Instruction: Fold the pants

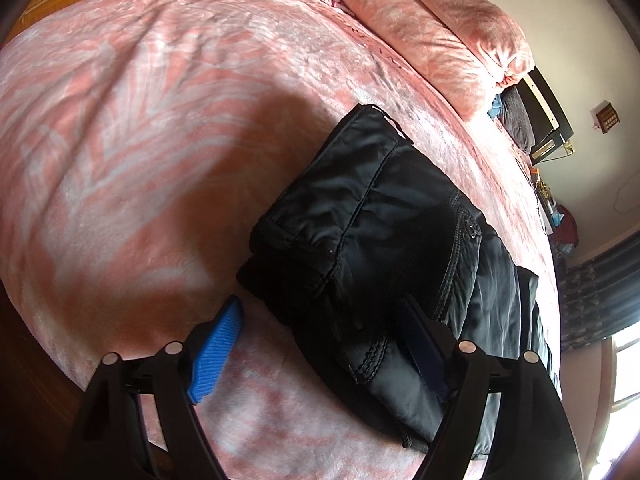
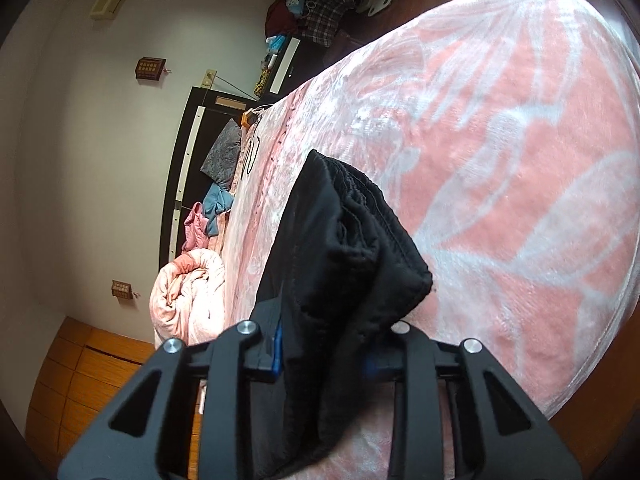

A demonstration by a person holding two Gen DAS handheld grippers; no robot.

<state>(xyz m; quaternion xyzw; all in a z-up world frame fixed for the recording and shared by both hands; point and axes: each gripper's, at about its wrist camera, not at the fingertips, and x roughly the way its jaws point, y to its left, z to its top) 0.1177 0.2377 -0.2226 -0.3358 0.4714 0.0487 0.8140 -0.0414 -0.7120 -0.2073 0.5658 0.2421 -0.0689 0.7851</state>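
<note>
Pants [image 1: 384, 232] lie folded as a black bundle on the pink bed [image 1: 140, 128], long axis running near to far; right gripper [image 2: 324, 360] clamps their near edge, left gripper [image 1: 316, 344] straddles one near corner, fingers spread, unpinched.

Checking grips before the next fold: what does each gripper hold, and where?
The right gripper clamps the folded black pants at their near edge; the left gripper stands open, holding nothing.

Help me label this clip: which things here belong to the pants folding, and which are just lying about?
Job:
folded black padded pants
left tongs, open
right tongs, shut on the pants
pink leaf-patterned bed blanket, the work surface

Lying about:
rolled pink quilt
grey velvet cushion
blue cloth
</note>
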